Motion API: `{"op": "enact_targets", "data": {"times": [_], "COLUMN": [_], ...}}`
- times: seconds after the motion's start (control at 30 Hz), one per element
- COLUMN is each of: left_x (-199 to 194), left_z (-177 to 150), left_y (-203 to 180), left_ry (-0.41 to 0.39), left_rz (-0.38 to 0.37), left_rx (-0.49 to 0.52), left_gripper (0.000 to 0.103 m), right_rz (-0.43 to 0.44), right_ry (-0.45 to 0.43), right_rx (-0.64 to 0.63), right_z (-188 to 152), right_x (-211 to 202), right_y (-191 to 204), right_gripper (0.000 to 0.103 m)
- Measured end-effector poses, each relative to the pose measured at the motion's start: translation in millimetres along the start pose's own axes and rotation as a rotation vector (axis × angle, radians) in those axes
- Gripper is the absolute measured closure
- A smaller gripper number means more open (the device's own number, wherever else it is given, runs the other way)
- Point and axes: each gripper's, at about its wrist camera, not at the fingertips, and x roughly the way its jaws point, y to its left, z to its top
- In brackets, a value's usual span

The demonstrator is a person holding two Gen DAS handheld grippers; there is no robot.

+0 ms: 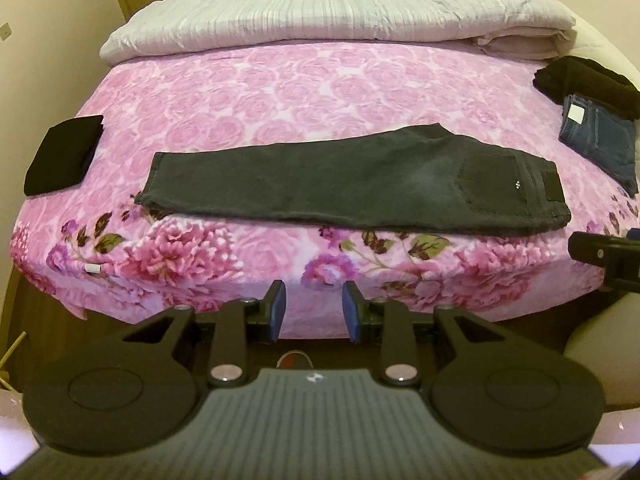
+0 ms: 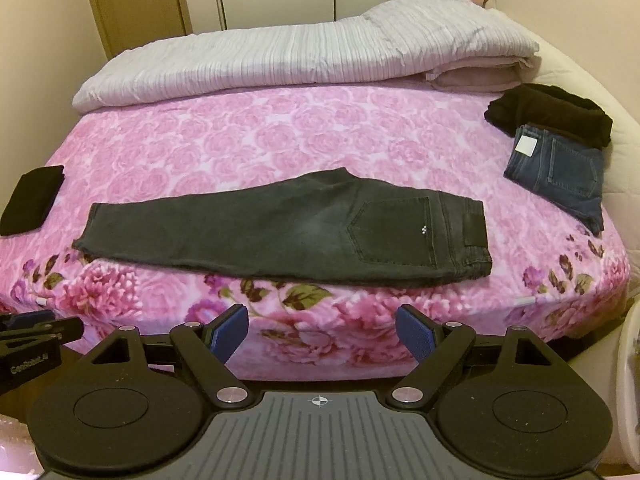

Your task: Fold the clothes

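A pair of dark grey jeans (image 1: pixel 352 180) lies flat near the front edge of the pink floral bed (image 1: pixel 280 92), folded in half lengthwise, waistband to the right, legs to the left. It also shows in the right wrist view (image 2: pixel 288 228). My left gripper (image 1: pixel 314 312) is open and empty, held in front of the bed edge, below the jeans' middle. My right gripper (image 2: pixel 322 338) is open wider and empty, also short of the bed edge. Neither touches the jeans.
A folded black garment (image 1: pixel 64 156) lies at the bed's left edge. Folded blue jeans (image 2: pixel 560 172) and a black garment (image 2: pixel 552 114) lie at the right. A rolled white quilt (image 2: pixel 300 64) lies across the back. A wardrobe door (image 2: pixel 136 4) stands behind.
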Motion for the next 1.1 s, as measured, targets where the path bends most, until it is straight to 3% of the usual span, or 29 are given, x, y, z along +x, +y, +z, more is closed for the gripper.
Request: {"op": "enact_targets", "data": {"times": [0.3,0.57,0.9,1.1], "left_x": [21.1,63.7,147.2,217.8], "left_z": [11.6,47.3,115.3,123.5], "left_y": [15.1,41.5,103.4,163.5], "left_ry": [0.037,0.075,0.151,0.204], "left_rz": [0.006,0.014,-0.015,-0.055], "left_rx": [-0.027,-0.021,-0.017,-0.084], "left_gripper": [0.076,0.076,0.076,0.076], "right_rz": [-0.007,-0.027,-0.040,-0.036], "right_ry": [0.026,0.076,0.133,0.186], "right_rx": [0.013,0.031,0.081,0.160], "right_z": [10.9,38.9,96.6,106.2], "right_x": [16.7,58.5,138.3,198.0], "right_y": [-2.0,7.4,39.3,60.7], "right_gripper": [0.019,0.019,0.019,0.019]}}
